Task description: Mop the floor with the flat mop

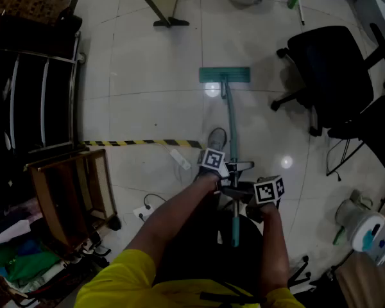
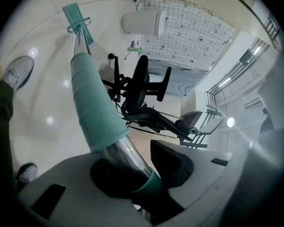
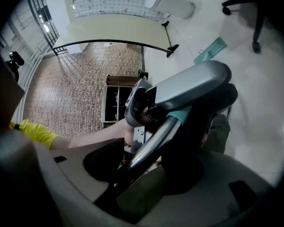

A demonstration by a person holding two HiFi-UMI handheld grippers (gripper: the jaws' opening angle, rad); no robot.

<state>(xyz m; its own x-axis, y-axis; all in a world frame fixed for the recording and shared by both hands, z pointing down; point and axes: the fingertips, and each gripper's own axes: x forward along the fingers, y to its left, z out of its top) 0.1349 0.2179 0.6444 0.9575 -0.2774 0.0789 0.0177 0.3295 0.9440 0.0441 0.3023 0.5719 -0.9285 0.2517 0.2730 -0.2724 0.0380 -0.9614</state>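
The flat mop's teal head [image 1: 224, 75] lies flat on the white tiled floor ahead of me, its teal-and-steel handle [image 1: 231, 130] running back toward my body. My left gripper [image 1: 229, 172] is shut on the handle, higher up the shaft. My right gripper [image 1: 249, 197] is shut on the handle just behind it, nearer the top end. In the left gripper view the teal grip sleeve [image 2: 92, 105] runs out from between the jaws to the mop head [image 2: 77, 17]. In the right gripper view the steel shaft [image 3: 149, 143] crosses between the jaws, with the left gripper [image 3: 180, 91] just beyond.
A black office chair [image 1: 333, 76] stands to the right of the mop. A dark shelf [image 1: 32, 88] and a wooden crate [image 1: 74, 194] are at the left. Yellow-black tape [image 1: 141, 142] crosses the floor. A power strip [image 1: 179, 159], my shoe [image 1: 216, 138] and a stand base [image 1: 170, 22] are nearby.
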